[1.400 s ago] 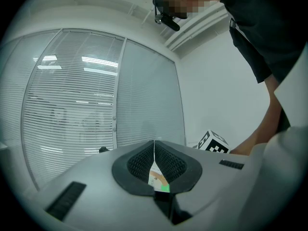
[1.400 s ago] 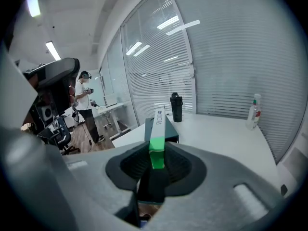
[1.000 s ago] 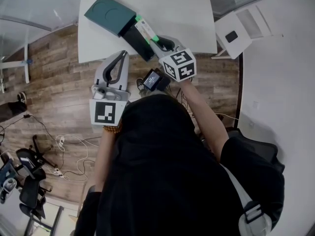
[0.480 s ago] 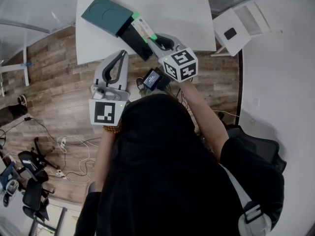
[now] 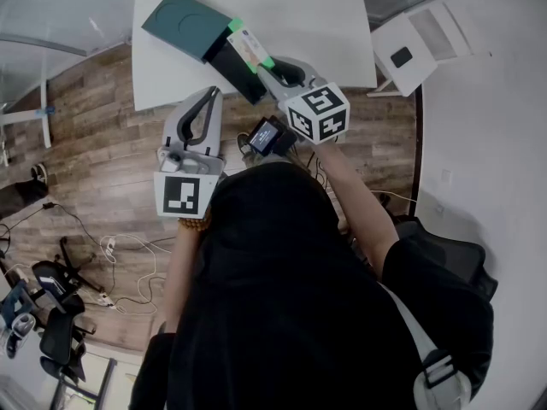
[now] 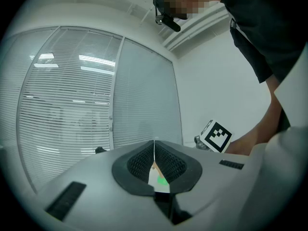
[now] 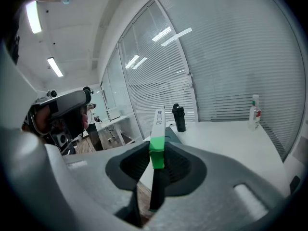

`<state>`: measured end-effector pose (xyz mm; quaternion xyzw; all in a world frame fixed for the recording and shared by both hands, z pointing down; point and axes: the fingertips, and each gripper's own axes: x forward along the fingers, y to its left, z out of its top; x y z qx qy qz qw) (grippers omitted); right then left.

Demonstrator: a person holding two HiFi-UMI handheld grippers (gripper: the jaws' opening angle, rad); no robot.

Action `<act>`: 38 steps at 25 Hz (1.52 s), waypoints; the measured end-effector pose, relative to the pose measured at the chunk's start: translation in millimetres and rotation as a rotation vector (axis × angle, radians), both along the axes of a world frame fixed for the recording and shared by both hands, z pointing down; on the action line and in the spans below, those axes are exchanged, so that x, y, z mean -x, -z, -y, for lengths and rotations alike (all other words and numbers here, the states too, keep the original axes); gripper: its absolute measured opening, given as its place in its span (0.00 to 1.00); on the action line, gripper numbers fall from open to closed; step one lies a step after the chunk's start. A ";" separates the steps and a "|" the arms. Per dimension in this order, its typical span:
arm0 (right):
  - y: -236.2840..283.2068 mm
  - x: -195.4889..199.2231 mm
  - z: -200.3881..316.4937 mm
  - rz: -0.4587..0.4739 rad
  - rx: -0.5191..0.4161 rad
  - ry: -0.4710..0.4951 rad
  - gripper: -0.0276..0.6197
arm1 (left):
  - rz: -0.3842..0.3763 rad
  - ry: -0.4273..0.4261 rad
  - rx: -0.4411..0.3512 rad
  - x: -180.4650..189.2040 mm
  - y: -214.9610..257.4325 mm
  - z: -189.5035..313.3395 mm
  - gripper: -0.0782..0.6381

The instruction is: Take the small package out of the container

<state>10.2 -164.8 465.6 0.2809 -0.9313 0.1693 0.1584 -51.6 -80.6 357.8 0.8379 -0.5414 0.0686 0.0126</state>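
White table, upper frame; wood floor left; blinds behind. Right gripper clamped on package; left gripper jaws together, empty.

The head camera is looking steeply down; the left claw and right claw cameras are peering closely along their jaws, the right sharing the bench.

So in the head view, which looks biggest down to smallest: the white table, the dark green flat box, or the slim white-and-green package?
1. white table, by far the largest
2. dark green flat box
3. slim white-and-green package, clearly the smallest
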 end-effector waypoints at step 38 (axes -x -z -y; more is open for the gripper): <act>81.2 -7.4 -9.9 0.214 -0.066 -0.030 0.18 | -0.002 -0.018 -0.024 1.7 7.6 5.8 0.11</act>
